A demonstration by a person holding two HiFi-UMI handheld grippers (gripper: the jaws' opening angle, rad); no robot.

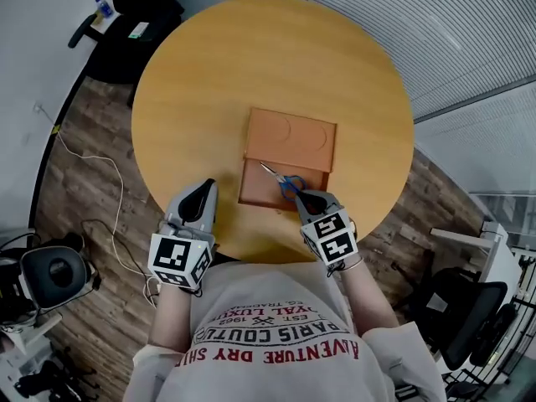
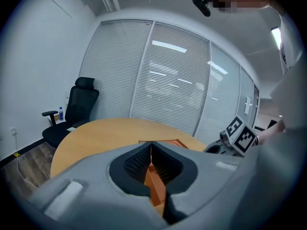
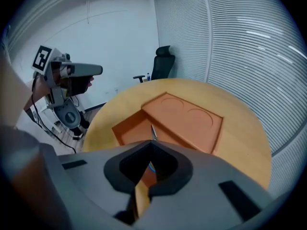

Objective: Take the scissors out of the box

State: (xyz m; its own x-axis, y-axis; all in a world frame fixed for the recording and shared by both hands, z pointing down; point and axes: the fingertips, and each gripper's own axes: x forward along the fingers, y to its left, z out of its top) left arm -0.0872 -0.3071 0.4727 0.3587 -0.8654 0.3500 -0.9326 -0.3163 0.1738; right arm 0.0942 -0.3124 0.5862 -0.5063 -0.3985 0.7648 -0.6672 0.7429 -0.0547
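An orange box lies open in the middle of the round wooden table (image 1: 251,65); its shallow tray (image 1: 254,188) is nearest me and its lid (image 1: 289,138) lies behind it. The scissors (image 1: 283,181), with blue handles and steel blades, rest in the tray's right half, tips toward the upper left. My right gripper (image 1: 306,196) hangs shut just over the handles; in the right gripper view its jaws (image 3: 151,142) meet above the scissors (image 3: 153,132). Off to the tray's left, my left gripper (image 1: 203,188) is also shut and empty, its jaws (image 2: 151,143) meeting in front of the box (image 2: 156,186).
A black office chair (image 1: 134,15) with a water bottle (image 1: 103,7) beside it stands beyond the table's far left. A white cable (image 1: 109,191) trails over the wood floor at left. Blinds (image 1: 435,32) line the right wall. Another dark chair (image 1: 469,325) sits at lower right.
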